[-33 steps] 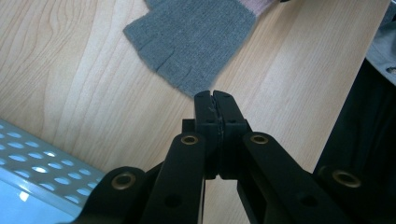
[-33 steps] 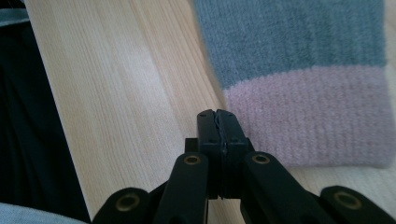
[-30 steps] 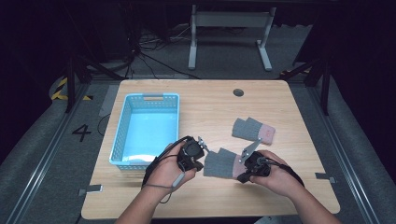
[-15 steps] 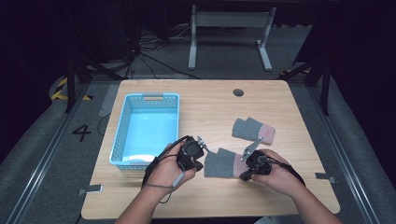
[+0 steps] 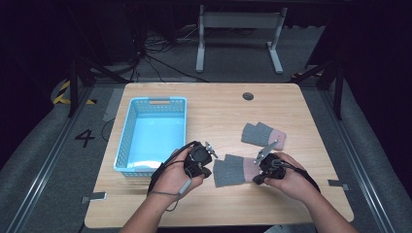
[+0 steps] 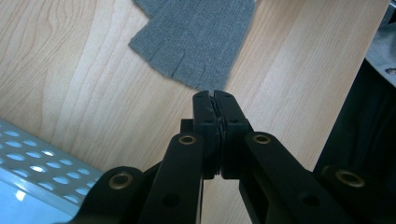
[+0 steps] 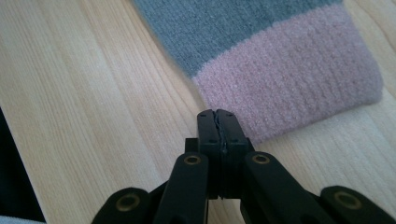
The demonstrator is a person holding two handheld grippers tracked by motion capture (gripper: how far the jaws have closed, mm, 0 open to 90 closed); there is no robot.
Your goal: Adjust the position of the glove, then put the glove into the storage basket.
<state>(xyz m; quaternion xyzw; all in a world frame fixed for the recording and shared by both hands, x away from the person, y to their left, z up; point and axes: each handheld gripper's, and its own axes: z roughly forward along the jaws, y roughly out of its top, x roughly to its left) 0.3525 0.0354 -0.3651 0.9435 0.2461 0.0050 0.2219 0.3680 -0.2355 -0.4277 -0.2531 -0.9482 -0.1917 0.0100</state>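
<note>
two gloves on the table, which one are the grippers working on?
The near glove, flat between both grippers: left gripper at its finger end, right gripper at its pink cuff. The far glove lies apart, beyond them.

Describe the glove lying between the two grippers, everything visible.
The near glove is a fingerless knit, grey with a pink ribbed cuff, lying flat on the wooden table. Its short cut finger ends point toward the left gripper, its cuff toward the right gripper. Both grippers' fingers are shut at its edges; whether either pinches fabric is unclear.
</note>
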